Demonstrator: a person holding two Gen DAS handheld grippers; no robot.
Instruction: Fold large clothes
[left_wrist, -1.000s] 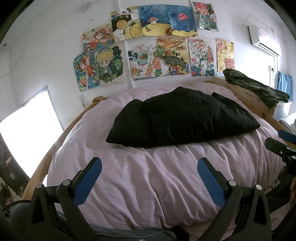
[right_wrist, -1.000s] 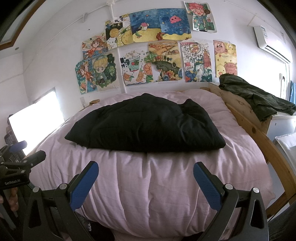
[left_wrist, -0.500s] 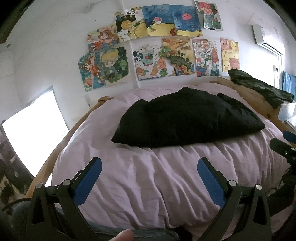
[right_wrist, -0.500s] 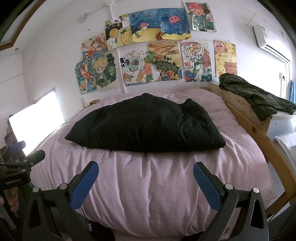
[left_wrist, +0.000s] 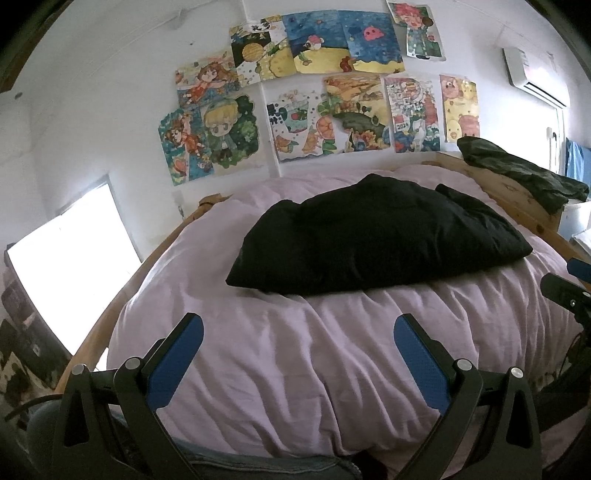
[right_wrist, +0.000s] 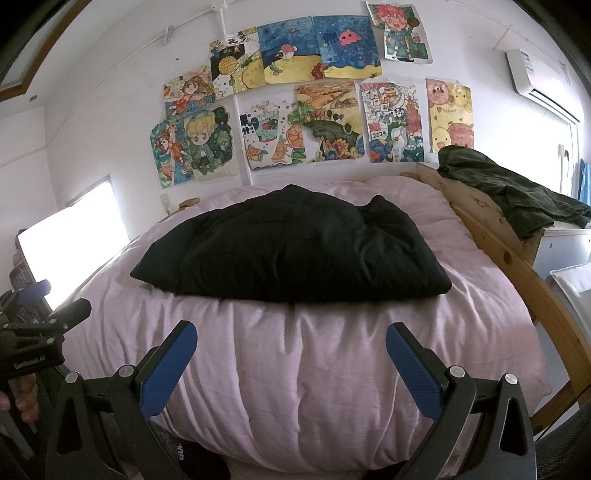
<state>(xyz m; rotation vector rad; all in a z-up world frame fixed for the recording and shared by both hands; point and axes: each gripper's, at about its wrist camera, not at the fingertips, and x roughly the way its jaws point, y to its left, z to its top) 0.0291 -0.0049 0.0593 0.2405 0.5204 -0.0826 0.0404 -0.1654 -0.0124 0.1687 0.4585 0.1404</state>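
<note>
A black padded garment (left_wrist: 373, 236) (right_wrist: 291, 247) lies folded into a thick bundle on the middle of the pink duvet (left_wrist: 295, 369) (right_wrist: 295, 369). My left gripper (left_wrist: 298, 341) hangs open over the duvet's near part, well short of the garment, with nothing between its blue pads. My right gripper (right_wrist: 291, 349) is open too, at about the same distance from the garment. Each gripper shows at the edge of the other's view: the right one (left_wrist: 569, 291), the left one (right_wrist: 40, 314) held by a hand (right_wrist: 20, 400).
The bed has a wooden frame (right_wrist: 517, 266) along its right side. A dark green garment (right_wrist: 509, 192) lies on a white cabinet (right_wrist: 569, 247) beyond it. Drawings (right_wrist: 295, 103) cover the wall behind. A bright window (left_wrist: 66, 280) is at the left.
The left gripper's view has shifted slightly, so the garment sits a little further right and the window looms larger. The right gripper has stayed still. Both stay open.
</note>
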